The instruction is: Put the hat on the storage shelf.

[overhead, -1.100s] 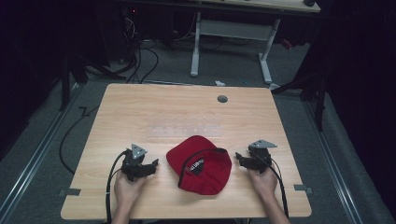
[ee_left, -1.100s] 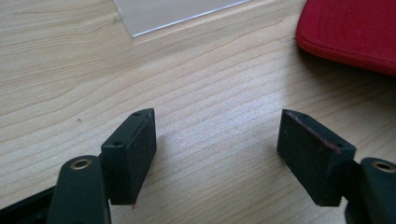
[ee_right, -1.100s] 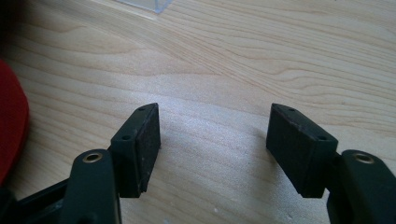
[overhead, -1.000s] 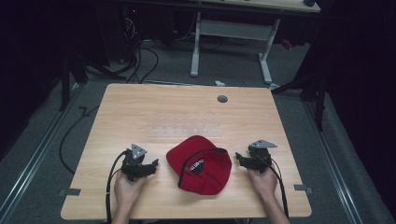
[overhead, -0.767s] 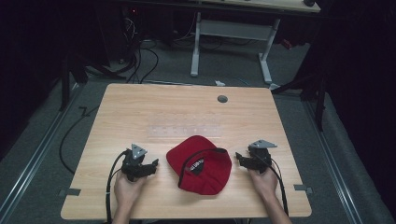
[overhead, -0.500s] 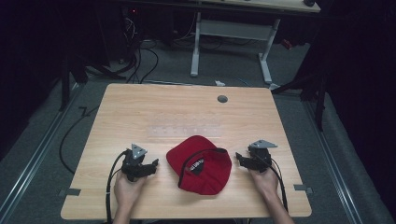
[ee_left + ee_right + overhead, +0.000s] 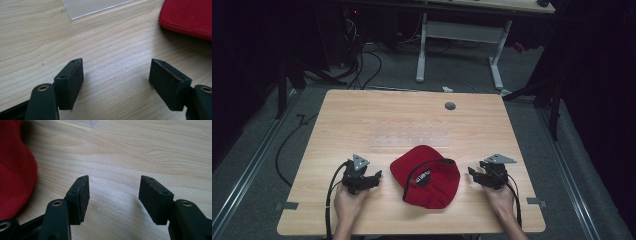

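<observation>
I've got a gripper in each hand, low over the wooden table (image 7: pixel 362 120), with the red cap (image 7: pixel 426 176) lying upside down between them, its dark inner band facing up. Nothing is done on it yet, I'd say: no pad touches the fabric, so the whole handling of the cap lies ahead.

My left gripper (image 7: pixel 116 83) has its jaws spread with only bare wood between them; the cap sits off to its upper right, apart from the pads. My right gripper (image 7: pixel 113 200) is also spread and empty, the cap just to its left, its edge clear of the near pad.

Against a second ago: both hands sit where they were and the cap hasn't shifted. The one change is that my right jaws have just been closing a little, nothing between them.
</observation>
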Demonstrator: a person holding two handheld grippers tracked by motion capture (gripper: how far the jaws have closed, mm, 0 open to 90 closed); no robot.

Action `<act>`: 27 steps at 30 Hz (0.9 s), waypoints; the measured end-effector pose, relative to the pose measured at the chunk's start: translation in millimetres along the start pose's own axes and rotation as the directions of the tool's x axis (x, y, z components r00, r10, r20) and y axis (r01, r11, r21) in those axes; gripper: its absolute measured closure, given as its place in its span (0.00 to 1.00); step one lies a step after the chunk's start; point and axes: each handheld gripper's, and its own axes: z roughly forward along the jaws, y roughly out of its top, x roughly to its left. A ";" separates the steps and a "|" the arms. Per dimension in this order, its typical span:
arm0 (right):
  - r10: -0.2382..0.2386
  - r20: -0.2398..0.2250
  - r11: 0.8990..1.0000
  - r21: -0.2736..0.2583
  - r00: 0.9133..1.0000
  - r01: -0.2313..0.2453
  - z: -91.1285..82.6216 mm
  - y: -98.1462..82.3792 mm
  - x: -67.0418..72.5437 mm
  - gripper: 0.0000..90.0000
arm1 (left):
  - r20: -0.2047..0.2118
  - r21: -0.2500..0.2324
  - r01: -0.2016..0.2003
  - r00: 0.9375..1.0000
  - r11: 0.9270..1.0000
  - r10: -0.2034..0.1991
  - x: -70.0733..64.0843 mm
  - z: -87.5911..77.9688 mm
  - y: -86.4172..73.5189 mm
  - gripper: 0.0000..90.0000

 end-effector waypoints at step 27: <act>-0.047 -0.199 0.993 -0.115 0.979 0.024 -30.4 21.7 36.9 0.41 | -0.002 0.000 0.000 1.000 1.000 0.000 0.0 0.0 0.0 0.31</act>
